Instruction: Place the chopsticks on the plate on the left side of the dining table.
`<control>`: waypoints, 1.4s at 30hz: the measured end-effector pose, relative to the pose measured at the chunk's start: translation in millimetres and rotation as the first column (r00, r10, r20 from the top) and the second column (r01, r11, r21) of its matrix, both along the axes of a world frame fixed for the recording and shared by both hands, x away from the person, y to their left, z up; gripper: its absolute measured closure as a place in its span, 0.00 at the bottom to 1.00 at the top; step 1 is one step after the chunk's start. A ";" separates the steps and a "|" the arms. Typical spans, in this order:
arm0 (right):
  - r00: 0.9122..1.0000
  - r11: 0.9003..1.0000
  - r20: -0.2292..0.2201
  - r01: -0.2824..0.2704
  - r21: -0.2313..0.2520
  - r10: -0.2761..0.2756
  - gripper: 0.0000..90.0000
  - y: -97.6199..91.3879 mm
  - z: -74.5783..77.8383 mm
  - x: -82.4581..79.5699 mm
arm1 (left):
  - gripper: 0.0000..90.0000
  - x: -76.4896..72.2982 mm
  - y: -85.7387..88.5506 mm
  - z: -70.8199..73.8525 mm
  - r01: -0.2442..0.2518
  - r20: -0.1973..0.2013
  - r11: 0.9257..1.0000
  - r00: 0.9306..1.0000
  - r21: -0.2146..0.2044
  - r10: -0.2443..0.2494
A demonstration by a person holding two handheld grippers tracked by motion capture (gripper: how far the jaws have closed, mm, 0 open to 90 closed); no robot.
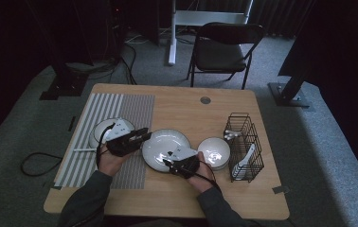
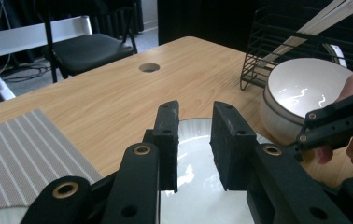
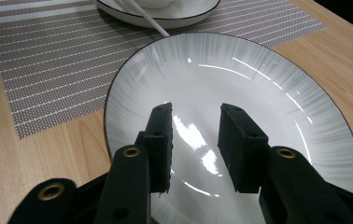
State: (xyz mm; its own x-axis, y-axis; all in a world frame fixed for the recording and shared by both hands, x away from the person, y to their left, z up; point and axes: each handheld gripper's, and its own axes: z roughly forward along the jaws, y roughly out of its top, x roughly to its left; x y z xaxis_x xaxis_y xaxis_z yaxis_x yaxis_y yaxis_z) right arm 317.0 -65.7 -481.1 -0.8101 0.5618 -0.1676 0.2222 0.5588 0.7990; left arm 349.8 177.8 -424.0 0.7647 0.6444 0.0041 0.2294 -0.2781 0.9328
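A large white plate (image 1: 165, 142) lies on the wooden table (image 1: 186, 111) in front of the person. My left gripper (image 1: 145, 135) hovers at the plate's left rim, and in the left gripper view it (image 2: 195, 111) stands open with the plate's edge (image 2: 188, 186) showing below the gap. My right gripper (image 1: 170, 157) reaches over the plate's near right part. Seen in the right gripper view, it (image 3: 195, 112) is open above the glossy plate (image 3: 258, 84), with nothing between its pads. The right gripper (image 2: 338, 123) also appears in the left gripper view beside a white bowl (image 2: 300, 91).
A striped grey placemat (image 1: 120, 106) covers the table's left side and carries a dark-rimmed plate (image 1: 102, 128) with a bowl and a white utensil (image 3: 146, 18). The white bowl (image 1: 214, 152) sits right of the big plate. A black wire basket (image 1: 244, 142) with white spoons stands at the right. A folding chair (image 1: 224, 45) is beyond the table.
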 end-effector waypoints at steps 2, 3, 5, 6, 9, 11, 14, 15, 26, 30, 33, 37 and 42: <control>1.000 1.000 0.001 0.001 0.003 -0.001 0.72 -1.3 -0.6 -1.2 | 0.81 1.0 -3.1 1.6 0.009 0.002 1.000 1.000 0.000 -0.009; 1.000 1.000 0.001 0.005 0.009 -0.005 0.72 -3.1 -0.6 -2.6 | 0.81 1.7 -5.5 2.9 0.014 0.005 1.000 1.000 0.003 -0.014; 1.000 1.000 0.003 0.008 0.013 -0.008 0.72 -4.9 -0.5 -3.7 | 0.81 2.6 -7.8 4.2 0.020 0.005 1.000 1.000 0.005 -0.020; 1.000 1.000 0.005 0.010 0.015 -0.010 0.72 -5.9 -0.3 -4.1 | 0.81 2.6 -7.8 4.2 0.020 0.005 1.000 1.000 0.005 -0.020; 1.000 1.000 0.006 0.012 0.021 -0.012 0.72 -7.5 -0.1 -5.4 | 0.81 3.5 -11.5 6.5 0.028 0.009 1.000 1.000 0.008 -0.028; 1.000 1.000 0.009 0.014 0.023 -0.014 0.71 -9.7 -0.1 -7.4 | 0.80 4.6 -13.9 8.4 0.034 0.011 0.999 0.999 0.007 -0.034; 1.000 1.000 0.006 0.016 0.026 -0.016 0.71 -12.6 -1.1 -8.8 | 0.80 5.5 -15.5 9.5 0.040 0.011 0.999 0.999 0.006 -0.041; 1.000 0.999 0.004 0.020 0.028 -0.020 0.71 -13.8 -1.3 -9.4 | 0.80 6.2 -17.4 10.6 0.047 0.011 0.999 0.999 0.008 -0.047; 0.999 0.999 0.002 0.040 0.036 -0.040 0.71 -22.9 -4.0 -15.1 | 0.80 10.8 -26.8 16.0 0.068 0.016 0.998 0.998 0.008 -0.068; 0.999 0.998 -0.008 0.052 0.045 -0.052 0.71 -26.0 -6.9 -15.7 | 0.80 13.0 -31.3 17.6 0.076 0.016 0.997 0.997 0.009 -0.076; 0.998 0.997 -0.010 0.062 0.048 -0.062 0.70 -27.8 -8.5 -15.9 | 0.80 14.4 -36.1 19.2 0.087 0.017 0.996 0.996 0.009 -0.087; 0.998 0.996 -0.011 0.069 0.047 -0.069 0.70 -29.2 -10.2 -15.9 | 0.79 15.8 -40.5 21.4 0.098 0.020 0.995 0.995 0.006 -0.098; 0.997 0.996 -0.014 0.076 0.049 -0.075 0.69 -30.1 -12.4 -15.7 | 0.79 17.1 -45.1 23.5 0.109 0.020 0.994 0.994 0.005 -0.109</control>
